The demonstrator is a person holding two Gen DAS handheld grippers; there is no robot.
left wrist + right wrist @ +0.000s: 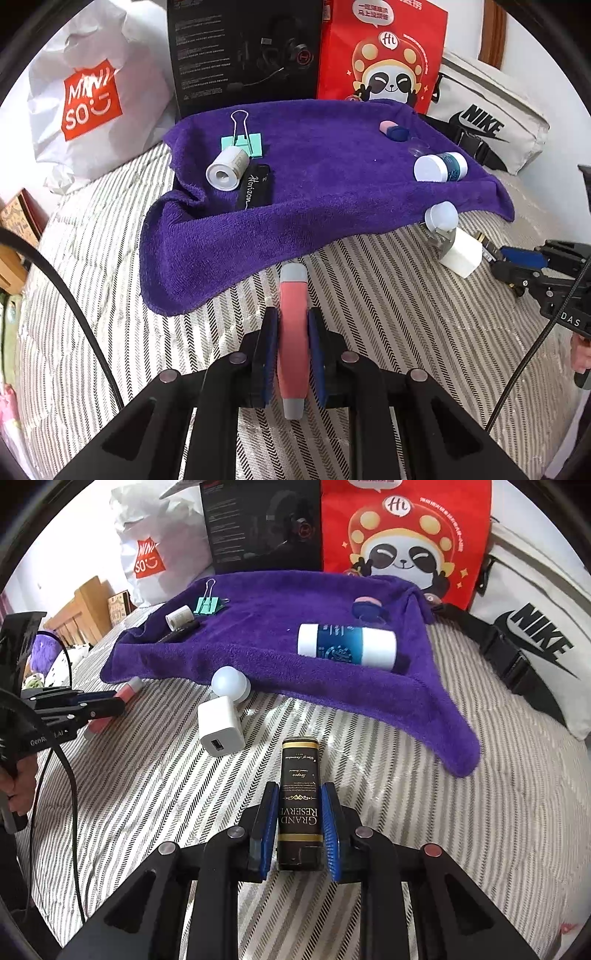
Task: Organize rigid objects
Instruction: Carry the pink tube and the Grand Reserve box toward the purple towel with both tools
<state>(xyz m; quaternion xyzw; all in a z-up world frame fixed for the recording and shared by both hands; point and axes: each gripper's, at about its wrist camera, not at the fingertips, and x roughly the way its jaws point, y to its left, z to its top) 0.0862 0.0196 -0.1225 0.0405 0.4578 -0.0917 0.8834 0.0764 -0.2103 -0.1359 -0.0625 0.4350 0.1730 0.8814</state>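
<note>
At the bottom centre of the left wrist view, the left tongs clamp a pink tube with grey ends, held above the striped bed just short of the purple towel. At the bottom centre of the right wrist view, the right tongs grip a black box lettered "Grand Reserve", also over the bed. On the towel lie a mint binder clip, a white roll and a blue-and-white cylinder. A white charger and a pale round knob sit on the bed beside the towel's near edge.
</note>
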